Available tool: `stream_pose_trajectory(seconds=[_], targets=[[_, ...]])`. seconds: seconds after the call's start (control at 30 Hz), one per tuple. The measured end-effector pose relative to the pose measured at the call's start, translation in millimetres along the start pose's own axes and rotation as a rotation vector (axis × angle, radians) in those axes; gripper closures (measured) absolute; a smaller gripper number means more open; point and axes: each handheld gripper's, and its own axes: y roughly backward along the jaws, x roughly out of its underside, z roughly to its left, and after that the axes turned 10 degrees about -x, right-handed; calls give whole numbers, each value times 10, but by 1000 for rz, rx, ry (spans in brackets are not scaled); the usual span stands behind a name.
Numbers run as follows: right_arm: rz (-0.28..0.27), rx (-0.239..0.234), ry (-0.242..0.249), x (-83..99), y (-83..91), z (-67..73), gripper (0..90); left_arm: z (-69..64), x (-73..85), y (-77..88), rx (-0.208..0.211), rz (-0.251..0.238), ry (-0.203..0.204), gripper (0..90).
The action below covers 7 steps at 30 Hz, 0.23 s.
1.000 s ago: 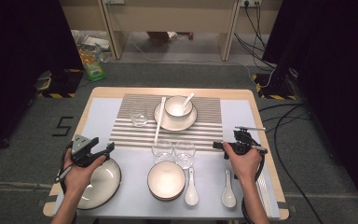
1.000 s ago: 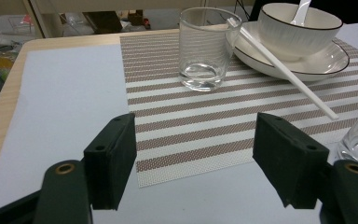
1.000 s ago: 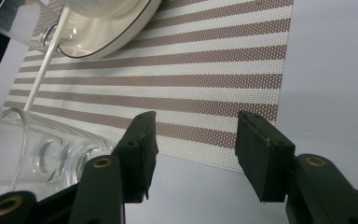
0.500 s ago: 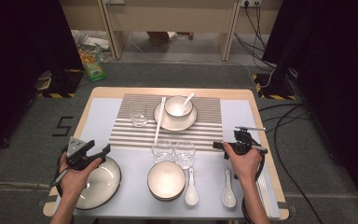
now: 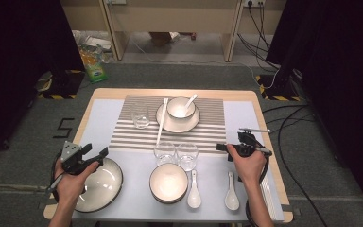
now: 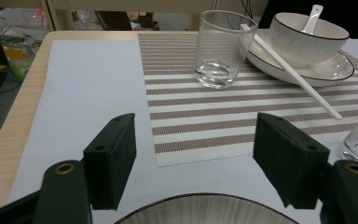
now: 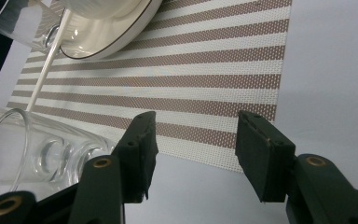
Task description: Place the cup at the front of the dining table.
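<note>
Jaws of both grippers spread and empty, left gripper (image 5: 96, 157) poised over the far rim of the large bowl (image 5: 105, 182) — right gripper (image 5: 223, 147) near two glasses (image 5: 187, 155), apart from them.

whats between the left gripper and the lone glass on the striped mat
High view: bare table cover and mat from the left gripper to the glass.
</note>
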Motion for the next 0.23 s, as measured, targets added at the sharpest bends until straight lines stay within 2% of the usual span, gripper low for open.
stream_pose_trajectory(seconds=[0.23], targets=[[9, 4, -17, 2, -13, 2, 484, -14, -50, 47, 26, 4, 46, 225]])
